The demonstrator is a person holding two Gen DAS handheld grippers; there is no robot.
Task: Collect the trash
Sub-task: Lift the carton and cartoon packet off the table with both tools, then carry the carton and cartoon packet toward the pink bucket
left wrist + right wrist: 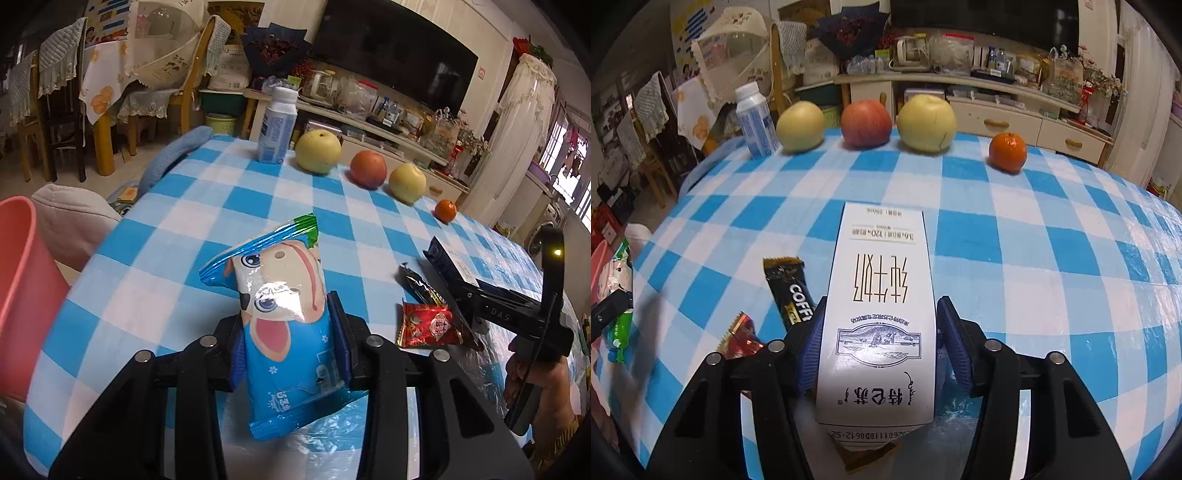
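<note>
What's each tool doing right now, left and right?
Left tool: closed on the blue snack wrapper.
Right tool: around the white milk carton; whether the pads press on it cannot be told.

Both tongs, the left tongs [290, 339] and the right tongs [877, 332], have black frames with round silver screws and ribbed blue pads [951, 332]. At four o'clock, a mustard knitted sleeve [559, 441] shows beside a black cable [532, 363].
</note>
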